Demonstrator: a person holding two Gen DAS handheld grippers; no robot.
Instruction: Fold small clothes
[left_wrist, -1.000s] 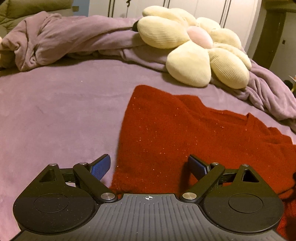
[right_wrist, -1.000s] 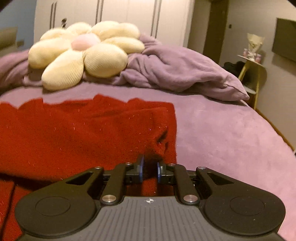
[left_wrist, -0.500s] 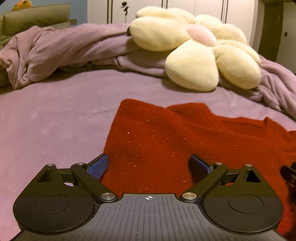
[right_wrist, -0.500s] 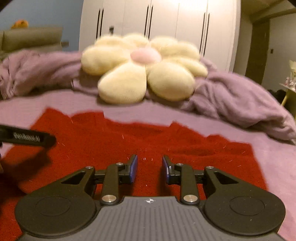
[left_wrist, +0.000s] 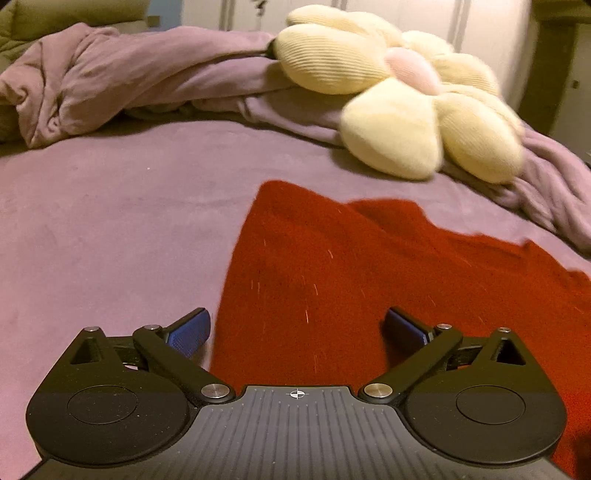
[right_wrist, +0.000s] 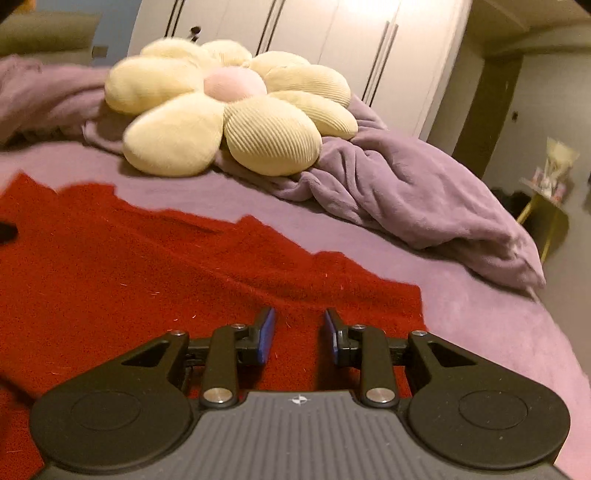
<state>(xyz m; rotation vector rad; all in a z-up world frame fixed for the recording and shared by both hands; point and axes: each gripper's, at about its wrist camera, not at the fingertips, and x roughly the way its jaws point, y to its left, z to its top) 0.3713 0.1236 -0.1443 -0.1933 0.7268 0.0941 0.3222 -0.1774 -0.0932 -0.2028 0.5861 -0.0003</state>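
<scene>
Red garment (left_wrist: 369, 280) flat, left gripper (left_wrist: 297, 330) wide, angled down

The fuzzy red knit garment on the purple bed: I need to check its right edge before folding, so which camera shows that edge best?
The right wrist view: the fuzzy red knit garment shows its right edge and near corner against the purple bedsheet. The left wrist view shows the garment's left edge instead; its right side runs out of frame.

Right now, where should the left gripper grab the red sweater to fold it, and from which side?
Probably the red sweater is best pinched at its near left edge, coming in from the bare purple bedspread. That edge lies flat and exposed, and the left gripper hangs wide open astride it.
</scene>
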